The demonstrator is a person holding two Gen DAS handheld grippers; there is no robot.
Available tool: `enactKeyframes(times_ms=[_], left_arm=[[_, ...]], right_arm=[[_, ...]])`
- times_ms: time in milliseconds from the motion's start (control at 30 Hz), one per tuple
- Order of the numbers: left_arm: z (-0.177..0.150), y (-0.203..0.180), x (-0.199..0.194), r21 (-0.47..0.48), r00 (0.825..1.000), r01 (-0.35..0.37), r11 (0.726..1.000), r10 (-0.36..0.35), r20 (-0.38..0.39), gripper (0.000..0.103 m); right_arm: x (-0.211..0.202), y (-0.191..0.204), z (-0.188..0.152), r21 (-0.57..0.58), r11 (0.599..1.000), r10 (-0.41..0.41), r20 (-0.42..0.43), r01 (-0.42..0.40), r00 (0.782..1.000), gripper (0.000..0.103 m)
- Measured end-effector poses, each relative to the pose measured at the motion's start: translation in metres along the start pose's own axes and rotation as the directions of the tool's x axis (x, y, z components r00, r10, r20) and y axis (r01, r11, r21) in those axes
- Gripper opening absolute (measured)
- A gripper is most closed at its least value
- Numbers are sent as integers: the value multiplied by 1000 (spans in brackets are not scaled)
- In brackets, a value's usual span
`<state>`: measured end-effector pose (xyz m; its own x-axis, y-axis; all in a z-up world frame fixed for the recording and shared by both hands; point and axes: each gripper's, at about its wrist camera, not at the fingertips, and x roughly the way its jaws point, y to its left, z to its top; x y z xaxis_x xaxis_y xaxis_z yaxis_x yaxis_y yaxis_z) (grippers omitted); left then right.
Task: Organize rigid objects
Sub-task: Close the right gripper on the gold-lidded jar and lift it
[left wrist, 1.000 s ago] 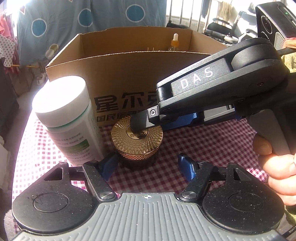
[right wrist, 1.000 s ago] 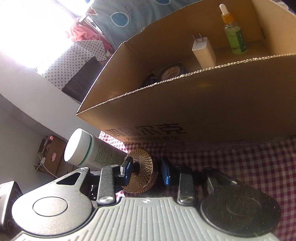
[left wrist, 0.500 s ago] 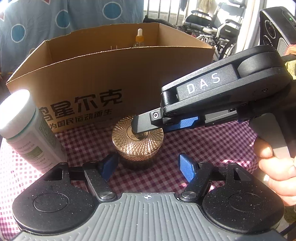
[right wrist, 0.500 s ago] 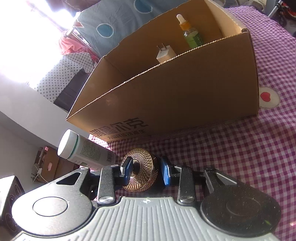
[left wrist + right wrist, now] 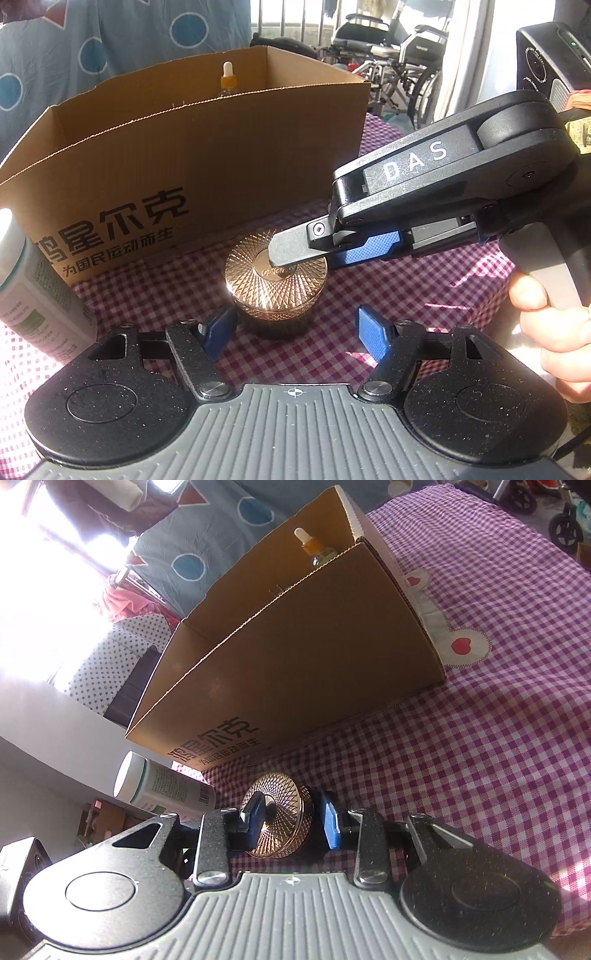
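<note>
A small jar with a gold patterned lid (image 5: 275,284) hangs upright just in front of the cardboard box (image 5: 207,147). My right gripper (image 5: 291,819) is shut on the jar (image 5: 280,812), one finger on the lid's centre and the other pad at its base. In the left wrist view the right gripper (image 5: 295,254) reaches in from the right, held by a hand (image 5: 546,325). My left gripper (image 5: 295,330) is open, its blue pads flanking the jar's lower part without pressing it.
A white bottle with a green label (image 5: 29,284) stands at the left by the box (image 5: 295,657). A dropper bottle (image 5: 314,546) stands inside the box. The checked cloth (image 5: 480,738) stretches to the right. Wheelchairs stand behind.
Both grippers and the jar have shifted rightward along the box front, so the box and white bottle slid left in view. The right wrist view has also drawn back from the box. The grip is unchanged.
</note>
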<state>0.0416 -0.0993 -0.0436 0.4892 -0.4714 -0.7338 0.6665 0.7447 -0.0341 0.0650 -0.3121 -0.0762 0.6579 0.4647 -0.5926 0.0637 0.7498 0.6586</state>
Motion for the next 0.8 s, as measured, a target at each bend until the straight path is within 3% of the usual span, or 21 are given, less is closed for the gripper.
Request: enactKeyframes(times_ms=[333, 600, 800], left_arm=[[21, -6, 19, 52, 1000, -11, 999, 11, 5, 70], [28, -7, 33, 58, 999, -34, 998, 34, -5, 58], [31, -7, 38, 41, 1000, -31, 999, 31, -1, 56]], right_arm=[[2, 2, -3, 13, 1000, -10, 8, 10, 1000, 37], [6, 0, -4, 15, 1000, 8, -6, -8, 1000, 43], [10, -5, -1, 19, 1000, 21, 1, -21, 1000, 44]])
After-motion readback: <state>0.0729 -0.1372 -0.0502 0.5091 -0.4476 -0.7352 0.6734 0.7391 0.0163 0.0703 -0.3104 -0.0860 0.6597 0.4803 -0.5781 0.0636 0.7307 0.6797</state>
